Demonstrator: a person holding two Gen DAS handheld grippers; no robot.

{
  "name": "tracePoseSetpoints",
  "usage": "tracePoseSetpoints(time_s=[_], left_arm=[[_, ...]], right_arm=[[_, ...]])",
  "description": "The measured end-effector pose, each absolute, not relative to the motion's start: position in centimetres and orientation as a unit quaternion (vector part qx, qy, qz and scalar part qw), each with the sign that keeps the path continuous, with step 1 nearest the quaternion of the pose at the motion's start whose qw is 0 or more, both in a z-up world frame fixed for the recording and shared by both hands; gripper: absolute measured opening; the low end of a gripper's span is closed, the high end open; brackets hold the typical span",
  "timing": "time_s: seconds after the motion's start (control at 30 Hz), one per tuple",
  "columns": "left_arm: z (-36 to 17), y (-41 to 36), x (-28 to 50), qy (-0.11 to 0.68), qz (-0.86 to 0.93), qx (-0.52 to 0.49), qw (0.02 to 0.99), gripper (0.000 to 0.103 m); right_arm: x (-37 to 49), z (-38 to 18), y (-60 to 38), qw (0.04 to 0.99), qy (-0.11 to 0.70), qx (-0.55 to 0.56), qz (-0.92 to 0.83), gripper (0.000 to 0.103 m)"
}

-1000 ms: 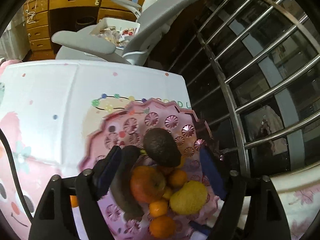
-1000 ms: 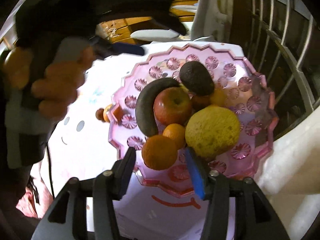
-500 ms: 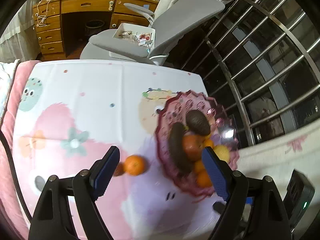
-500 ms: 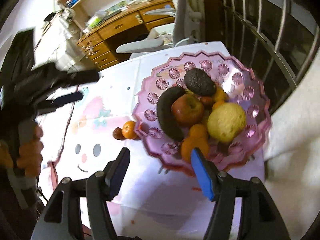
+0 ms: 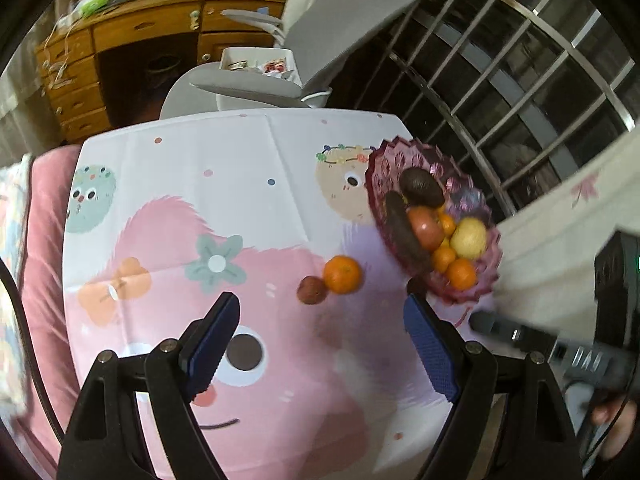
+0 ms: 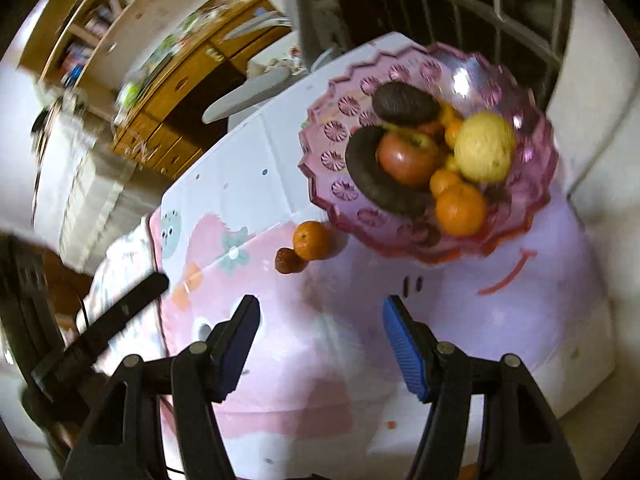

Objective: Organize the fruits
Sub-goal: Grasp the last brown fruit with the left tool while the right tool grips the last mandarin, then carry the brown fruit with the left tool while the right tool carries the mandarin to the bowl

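A pink scalloped bowl (image 5: 380, 168) (image 6: 536, 184) sits at the table's right side, filled with an avocado (image 5: 422, 187) (image 6: 404, 105), a dark banana (image 6: 376, 180), an apple (image 6: 406, 156), a yellow pear (image 6: 484, 146) and several oranges. Left of the bowl, a loose orange (image 5: 342, 274) (image 6: 311, 240) and a small brown fruit (image 5: 311, 290) (image 6: 286, 261) lie on the tablecloth. My left gripper (image 5: 320, 316) hangs open above the cloth, just short of these two. My right gripper (image 6: 318, 320) is also open and empty, nearer than the bowl.
The table wears a white and pink cartoon cloth (image 5: 200, 240). A grey chair (image 5: 304, 64) and a wooden desk (image 5: 120, 60) stand beyond it. A metal window grille (image 5: 520, 60) runs behind the bowl. A white cushion (image 6: 600, 120) lies to the right.
Both grippers have pulled back from the bowl; the left one moved left, bringing the loose orange and brown fruit into view. The right jaws opened wider and let go of an orange in the bowl.
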State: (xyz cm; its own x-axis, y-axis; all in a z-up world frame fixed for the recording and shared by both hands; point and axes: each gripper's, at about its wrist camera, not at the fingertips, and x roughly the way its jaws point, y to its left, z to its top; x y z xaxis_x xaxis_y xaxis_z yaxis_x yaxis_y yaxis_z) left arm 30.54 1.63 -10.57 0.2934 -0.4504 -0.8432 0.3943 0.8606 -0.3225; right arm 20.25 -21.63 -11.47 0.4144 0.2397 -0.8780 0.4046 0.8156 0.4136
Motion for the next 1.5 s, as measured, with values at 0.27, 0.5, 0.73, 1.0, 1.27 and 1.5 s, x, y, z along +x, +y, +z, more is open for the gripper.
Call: tracePoseSetpoints(time_s=[0.27, 0.5, 0.73, 1.0, 1.27, 1.5], left_arm=[[-13.5, 1.0, 30.6, 0.495, -0.311, 0.032, 0.811, 0.083], [-17.1, -0.7, 32.3, 0.482, -0.336, 0.042, 0.808, 0.078], [-21.6, -3.3, 33.3, 0.506, -0.35, 0.066, 0.786, 0.057], [-23.6, -4.4, 33.7, 0.519, -0.359, 0.046, 0.774, 0.043], [-24.3, -4.9, 34.0, 0.526, -0.354, 0.038, 0.773, 0.025], [-24.5, -4.3, 33.8, 0.525, -0.35, 0.028, 0.775, 0.022]], right_arm=[[22.4, -14.5, -20.9, 0.743, 0.521, 0.411, -0.088, 0.064], [24.4, -19.0, -20.7, 0.692, 0.51, 0.492, -0.135, 0.064], [27.1, -22.1, -19.2, 0.686, 0.517, 0.49, -0.146, 0.065], [29.3, -24.3, -18.2, 0.675, 0.544, 0.477, -0.141, 0.065], [30.8, -24.2, -17.9, 0.685, 0.56, 0.442, -0.149, 0.064], [31.4, -24.5, -17.9, 0.69, 0.574, 0.412, -0.159, 0.05]])
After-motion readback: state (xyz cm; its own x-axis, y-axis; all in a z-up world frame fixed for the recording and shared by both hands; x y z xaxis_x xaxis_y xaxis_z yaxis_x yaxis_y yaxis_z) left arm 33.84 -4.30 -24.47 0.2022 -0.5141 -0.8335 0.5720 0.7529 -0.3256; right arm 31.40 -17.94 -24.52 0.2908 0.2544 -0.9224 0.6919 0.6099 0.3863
